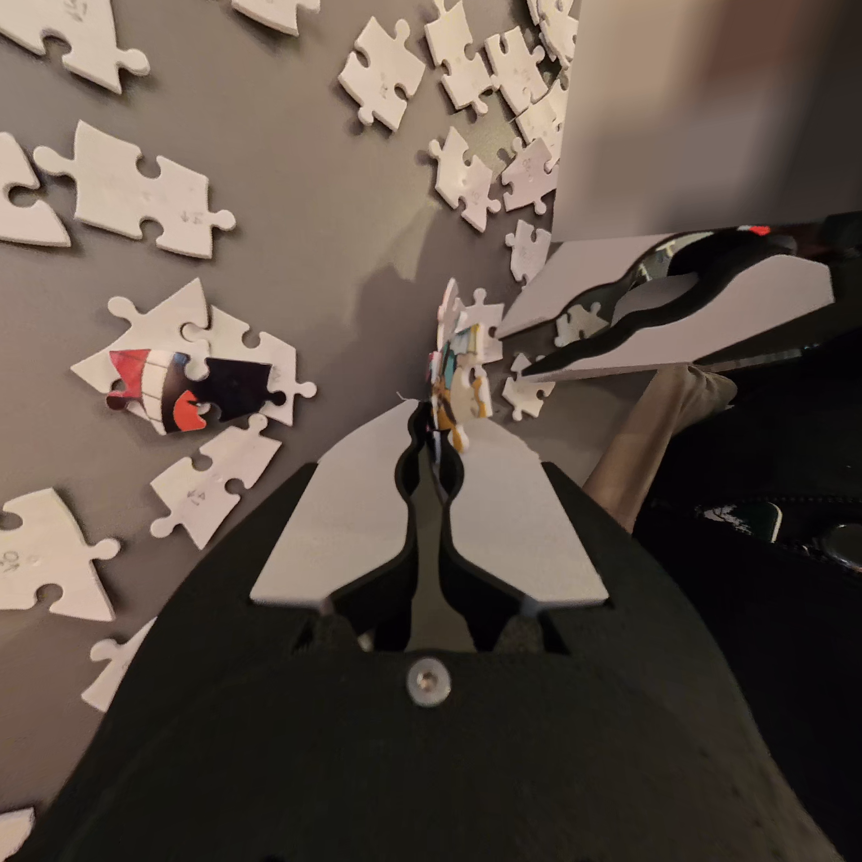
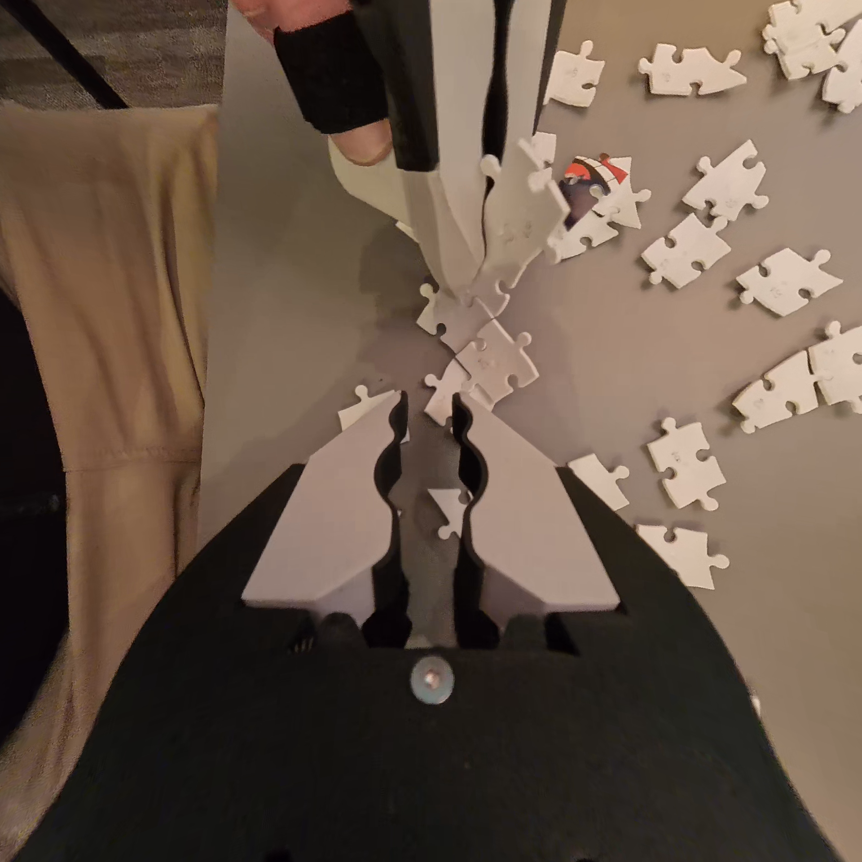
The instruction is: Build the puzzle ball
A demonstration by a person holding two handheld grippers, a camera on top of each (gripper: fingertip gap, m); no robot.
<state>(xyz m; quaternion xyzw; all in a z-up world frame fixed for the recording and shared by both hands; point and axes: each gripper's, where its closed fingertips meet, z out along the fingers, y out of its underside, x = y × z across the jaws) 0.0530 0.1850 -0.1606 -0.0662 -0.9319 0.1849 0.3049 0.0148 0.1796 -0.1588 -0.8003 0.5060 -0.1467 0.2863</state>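
Note:
My left gripper (image 1: 420,406) is shut on a curved strip of joined puzzle pieces (image 1: 455,373), seen edge-on with its coloured print showing. In the right wrist view the left gripper (image 2: 466,284) comes down from the top, and the strip (image 2: 497,361) shows its white back, hanging from the jaws toward the grey table (image 2: 606,336). My right gripper (image 2: 429,399) is open, its tips just short of the strip's lower end and not closed on it. It enters the left wrist view (image 1: 510,354) from the right.
A small joined patch with red, black and white print (image 1: 186,387) lies face up among many loose white pieces (image 1: 140,196); it also shows in the right wrist view (image 2: 587,186). More loose pieces (image 2: 685,466) lie to the right. The person's beige trouser leg (image 2: 116,326) is beyond the table edge. Some 5 centimetres of space lies between my two pairs of fingers.

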